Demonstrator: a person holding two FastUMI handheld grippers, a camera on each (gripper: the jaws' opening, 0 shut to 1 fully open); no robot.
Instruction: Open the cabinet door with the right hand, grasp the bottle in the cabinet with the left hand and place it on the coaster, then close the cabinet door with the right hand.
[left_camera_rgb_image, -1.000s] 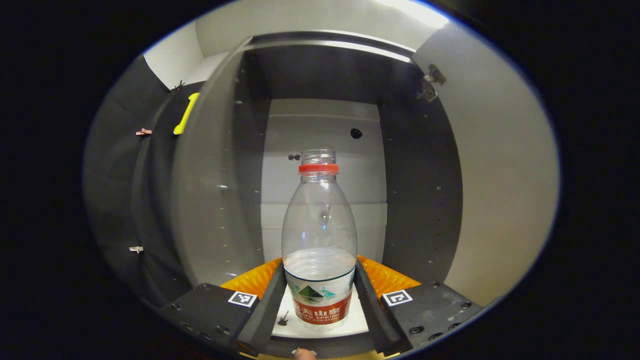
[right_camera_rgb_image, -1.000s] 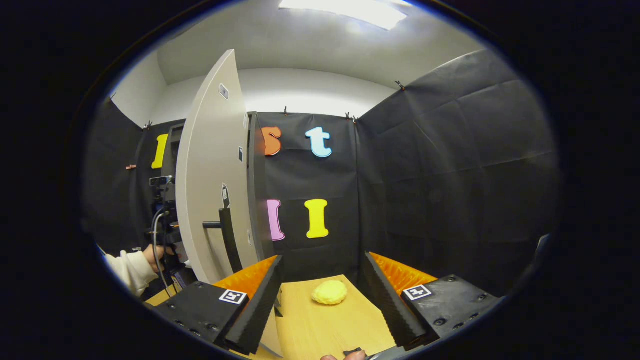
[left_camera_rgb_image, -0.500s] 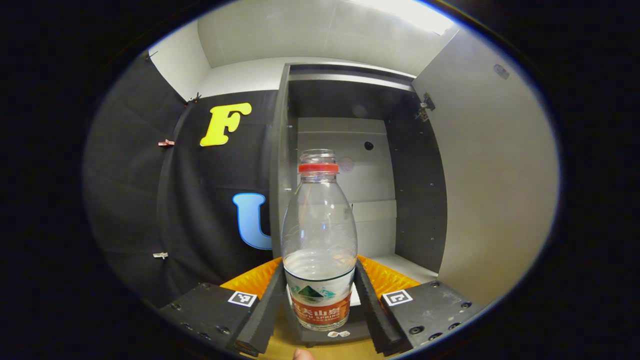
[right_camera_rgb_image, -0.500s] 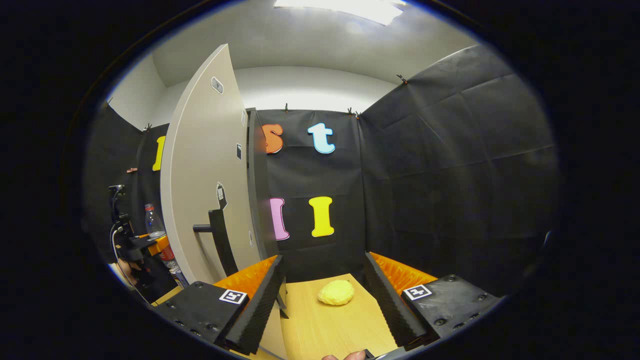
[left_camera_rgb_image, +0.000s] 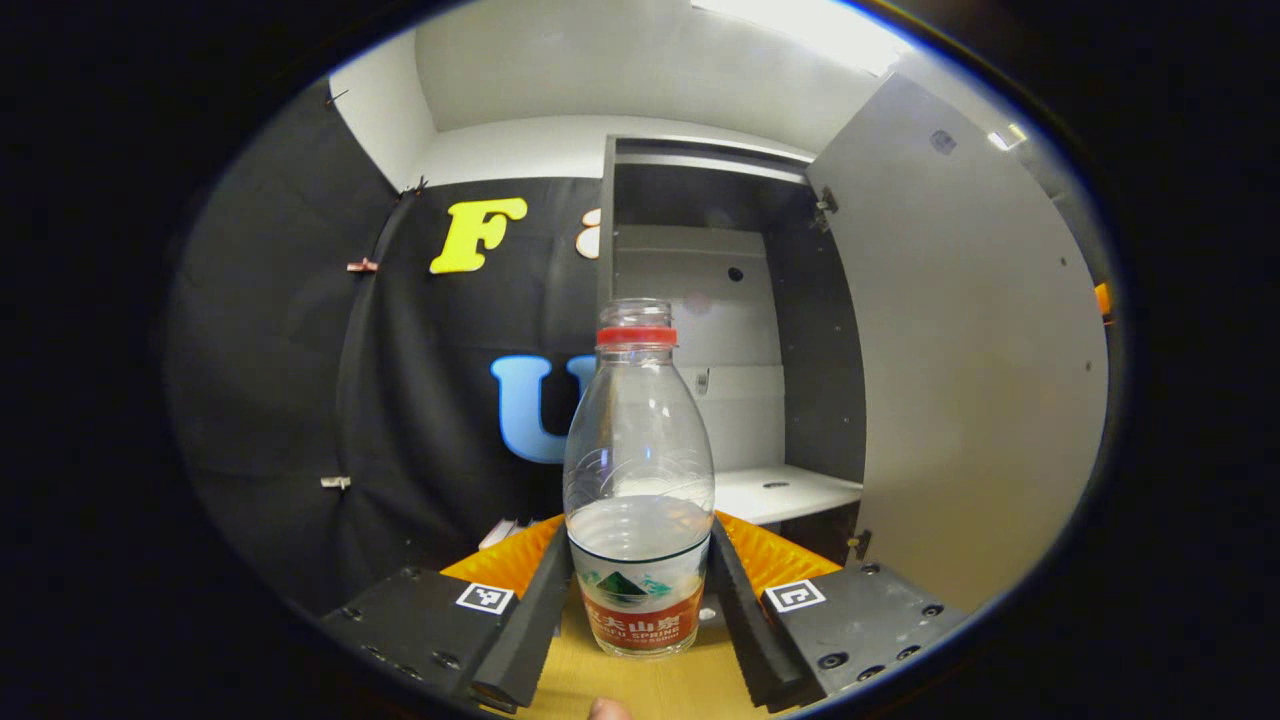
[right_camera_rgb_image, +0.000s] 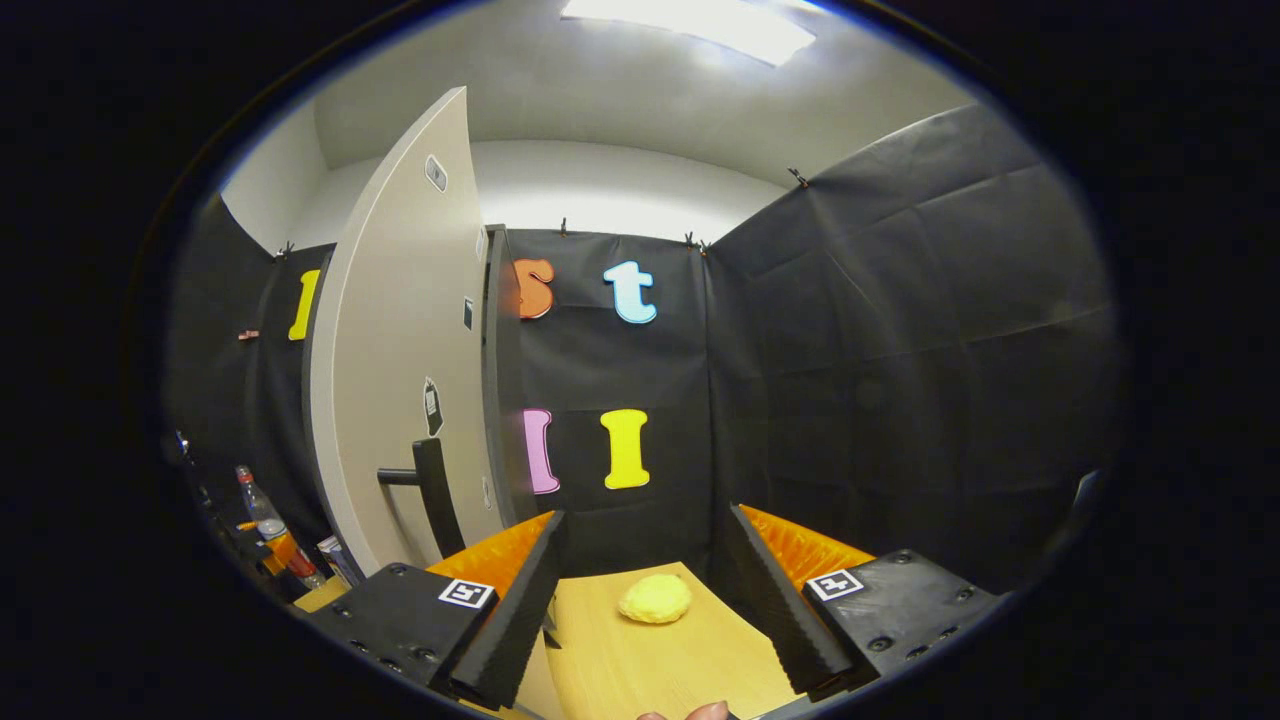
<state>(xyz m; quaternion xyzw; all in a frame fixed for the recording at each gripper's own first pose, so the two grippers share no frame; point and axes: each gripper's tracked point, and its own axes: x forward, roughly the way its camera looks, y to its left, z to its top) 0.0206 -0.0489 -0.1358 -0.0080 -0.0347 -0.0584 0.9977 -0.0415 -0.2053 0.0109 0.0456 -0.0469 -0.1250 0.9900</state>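
Bottle (left_camera_rgb_image: 639, 480) sits upright between the left gripper (left_camera_rgb_image: 640, 600) fingers, both pressing on its labelled lower part, held above the table (left_camera_rgb_image: 640, 685) outside the cabinet (left_camera_rgb_image: 720, 330). It has no cap and is part full, so a tilt on the way to the coaster could, I judge, spill water; the low hold makes tipping likelier. The right gripper (right_camera_rgb_image: 640, 600) is spread and empty near the door (right_camera_rgb_image: 400, 350), which stands wide and could catch a swinging hand.

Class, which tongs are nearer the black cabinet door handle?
Right. The right tongs sit open just beside the black cabinet door handle; the left tongs, shut on the clear plastic bottle, are beyond the door.
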